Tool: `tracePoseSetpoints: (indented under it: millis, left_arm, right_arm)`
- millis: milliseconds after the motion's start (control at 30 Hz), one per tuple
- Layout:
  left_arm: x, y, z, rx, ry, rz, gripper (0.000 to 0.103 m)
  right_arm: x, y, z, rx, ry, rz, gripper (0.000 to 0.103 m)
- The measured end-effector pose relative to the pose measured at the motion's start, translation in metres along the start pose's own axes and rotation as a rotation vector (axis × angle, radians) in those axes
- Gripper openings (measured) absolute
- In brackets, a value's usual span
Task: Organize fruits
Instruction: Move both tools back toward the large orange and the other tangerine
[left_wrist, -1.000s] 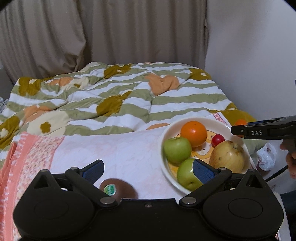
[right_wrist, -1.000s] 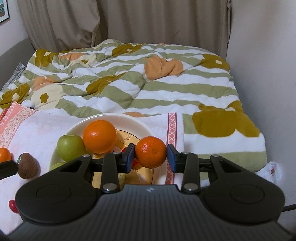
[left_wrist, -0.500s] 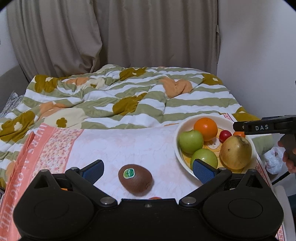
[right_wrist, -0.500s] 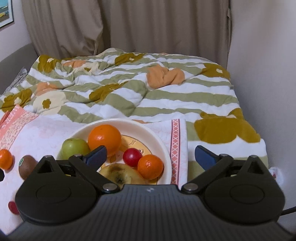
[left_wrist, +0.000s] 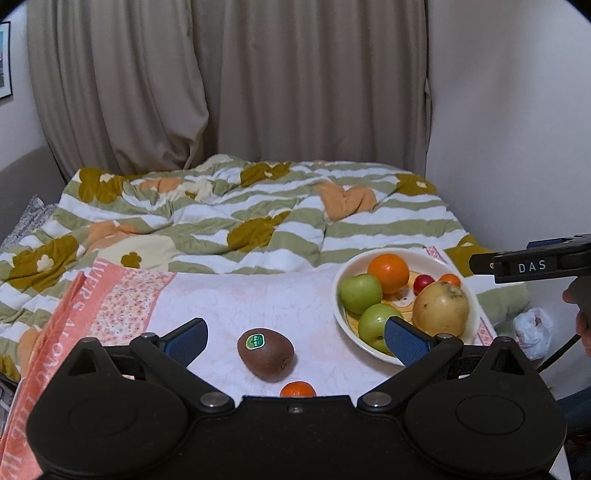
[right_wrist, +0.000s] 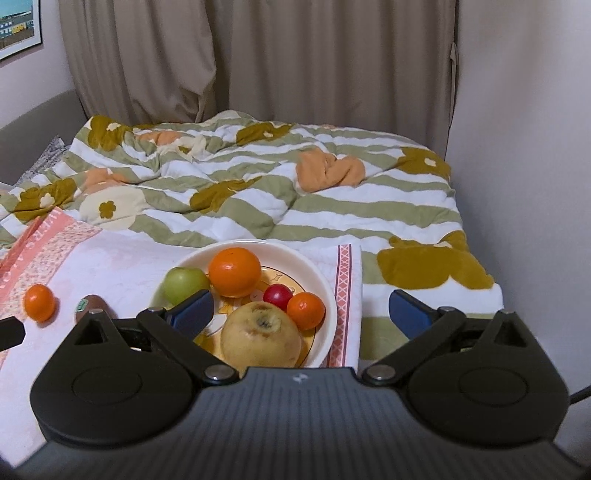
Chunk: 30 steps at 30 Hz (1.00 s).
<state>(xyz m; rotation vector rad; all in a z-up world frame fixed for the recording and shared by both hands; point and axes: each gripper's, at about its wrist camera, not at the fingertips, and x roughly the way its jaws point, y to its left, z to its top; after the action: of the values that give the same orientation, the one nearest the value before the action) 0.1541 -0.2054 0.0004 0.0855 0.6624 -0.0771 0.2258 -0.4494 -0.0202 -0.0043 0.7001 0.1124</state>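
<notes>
A cream bowl (right_wrist: 325, 284) on the cloth holds a big orange (right_wrist: 234, 272), a pear (right_wrist: 262, 338), a red cherry tomato (right_wrist: 277, 296), a small tangerine (right_wrist: 306, 310) and two green apples (left_wrist: 361, 293). My right gripper (right_wrist: 301, 312) hangs open above the bowl's near side, with nothing between its fingers. A brown kiwi (left_wrist: 266, 354) with a green sticker lies on the cloth left of the bowl (left_wrist: 336, 291). Just nearer than the kiwi is another small tangerine (left_wrist: 297, 389). My left gripper (left_wrist: 295, 341) is open above them and holds nothing.
The fruit rests on a white cloth with a pink border (left_wrist: 110, 295) laid over a striped flowered quilt (left_wrist: 221, 221). A wall runs close on the right, curtains hang behind. A crumpled plastic bag (left_wrist: 533, 332) lies beside the bowl. A person's hand (left_wrist: 580, 306) holds the right gripper (left_wrist: 532, 264).
My right gripper opened and let the small tangerine drop into the bowl, then drew back and up. My left gripper also pulled back and up, bringing the kiwi and the second tangerine into view.
</notes>
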Motion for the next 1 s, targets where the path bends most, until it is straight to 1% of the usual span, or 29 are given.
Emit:
tracePoseSetpoints:
  millis: [267,467,600,733,900,1000]
  left_arm:
    - [-0.045,0.014,-0.007,-0.017,-0.041,0.043,0.103]
    - [-0.065,0.046,-0.014,-0.045,-0.065,0.089,0.103]
    - [-0.068,0.072,-0.019,-0.041,-0.068,0.107,0.103]
    - [-0.066,0.101,-0.021,-0.029,-0.067,0.102,0.103]
    - [-0.059,0.139,-0.022,0.014,-0.058,0.075,0.103]
    - [-0.05,0.161,-0.024,0.028,-0.046,0.046,0.103]
  right_arm:
    - [-0.041,0.015,-0.006,-0.018,-0.01,0.026,0.103]
    - [-0.064,0.038,-0.012,-0.022,-0.018,0.042,0.103]
    - [-0.074,0.06,-0.014,-0.029,-0.019,0.027,0.103]
    - [-0.078,0.085,-0.018,-0.022,-0.008,0.0,0.103]
    - [-0.072,0.123,-0.026,0.011,0.027,-0.058,0.103]
    - [-0.066,0.144,-0.03,0.049,0.043,-0.075,0.103]
